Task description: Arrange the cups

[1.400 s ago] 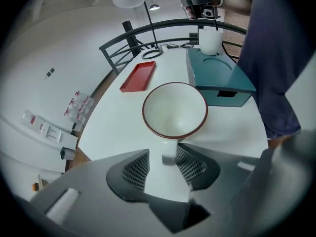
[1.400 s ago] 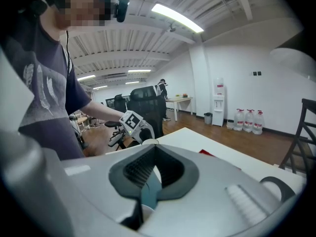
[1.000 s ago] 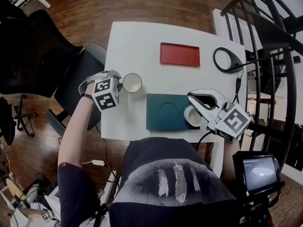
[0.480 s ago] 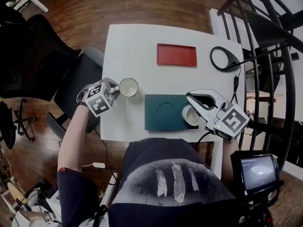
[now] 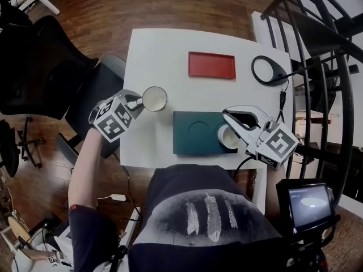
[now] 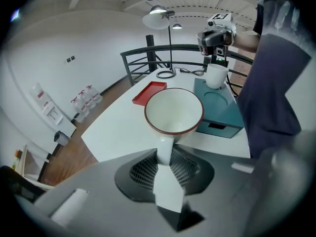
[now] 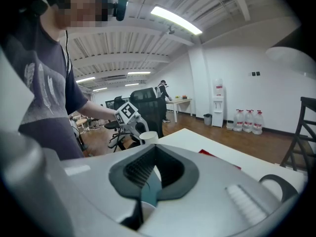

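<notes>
The left gripper grasps the red-rimmed cup by its handle, raised above the counter beside the teal tray, while the right gripper clenches the second cup on that tray.

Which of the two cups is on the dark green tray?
The white cup beside the right gripper, in the tray's right-hand hollow. The red-rimmed cup is off it, held by the left gripper.

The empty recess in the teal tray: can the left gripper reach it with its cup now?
Probably yes. The left gripper holds the red-rimmed cup near the teal tray, and nothing covers the empty recess; the right gripper sits over the other cup beside it.
</notes>
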A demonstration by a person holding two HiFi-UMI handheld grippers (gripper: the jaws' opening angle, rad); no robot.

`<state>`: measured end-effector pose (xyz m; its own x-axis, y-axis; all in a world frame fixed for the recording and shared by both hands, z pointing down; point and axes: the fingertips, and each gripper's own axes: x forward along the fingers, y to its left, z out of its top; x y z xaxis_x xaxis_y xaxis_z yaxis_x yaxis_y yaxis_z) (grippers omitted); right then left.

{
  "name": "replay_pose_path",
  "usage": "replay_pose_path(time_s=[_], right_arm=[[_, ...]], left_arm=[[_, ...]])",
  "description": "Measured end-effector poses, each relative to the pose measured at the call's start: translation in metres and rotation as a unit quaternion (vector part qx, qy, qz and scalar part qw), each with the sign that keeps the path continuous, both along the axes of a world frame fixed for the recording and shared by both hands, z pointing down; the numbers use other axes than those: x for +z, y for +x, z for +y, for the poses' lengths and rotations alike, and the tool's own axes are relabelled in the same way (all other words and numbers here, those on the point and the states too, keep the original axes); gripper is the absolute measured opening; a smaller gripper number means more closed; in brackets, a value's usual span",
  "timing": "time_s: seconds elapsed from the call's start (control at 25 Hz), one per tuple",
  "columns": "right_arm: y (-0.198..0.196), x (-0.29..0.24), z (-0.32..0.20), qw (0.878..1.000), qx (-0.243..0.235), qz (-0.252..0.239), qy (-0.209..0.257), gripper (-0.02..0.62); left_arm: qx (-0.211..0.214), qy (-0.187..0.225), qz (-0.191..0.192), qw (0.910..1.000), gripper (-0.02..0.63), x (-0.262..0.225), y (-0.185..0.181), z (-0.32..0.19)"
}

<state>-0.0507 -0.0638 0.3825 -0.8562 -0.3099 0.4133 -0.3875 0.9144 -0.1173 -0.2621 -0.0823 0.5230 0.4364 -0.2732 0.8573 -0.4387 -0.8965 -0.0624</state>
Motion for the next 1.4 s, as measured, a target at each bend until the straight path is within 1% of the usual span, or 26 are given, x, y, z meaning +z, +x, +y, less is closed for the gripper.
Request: replay_pose_path(time_s=[0.36, 0.48, 0.64, 0.84, 1.04, 1.12, 1.4], right_arm=[[0.02, -0.007, -0.002, 1.0, 0.025, -0.016, 0.006, 0.003], [0.03, -0.01, 0.0, 0.999, 0.034, -0.014, 0.009, 0.003], [0.046, -0.012, 0.009, 0.999, 0.034, -0.03, 0.013, 0.003], [0.066, -0.032, 0.013, 0.997, 0.042, -0.07, 0.003, 0.003], [0.088, -0.04, 0.014, 0.998, 0.038, -0.056, 0.015, 0.003], [0.091, -0.044, 0.016, 0.998, 0.033, -0.056, 0.015, 0.003], [0.098, -0.049, 0.013, 0.998, 0.021, -0.054, 0.018, 0.003]], left_arm=[[0.032, 0.037, 0.044, 0.9978, 0.081, -0.065, 0.039, 0.008], [0.032, 0.037, 0.05, 0.9976, 0.081, -0.075, 0.054, 0.012], [0.041, 0.04, 0.049, 0.9972, 0.081, -0.086, 0.074, 0.02], [0.049, 0.026, 0.052, 0.9971, 0.083, -0.087, 0.1, 0.038], [0.053, 0.003, 0.053, 0.9972, 0.083, -0.083, 0.127, 0.056], [0.054, -0.003, 0.06, 0.9968, 0.083, -0.08, 0.136, 0.062], [0.068, -0.013, 0.052, 0.9963, 0.083, -0.067, 0.157, 0.077]])
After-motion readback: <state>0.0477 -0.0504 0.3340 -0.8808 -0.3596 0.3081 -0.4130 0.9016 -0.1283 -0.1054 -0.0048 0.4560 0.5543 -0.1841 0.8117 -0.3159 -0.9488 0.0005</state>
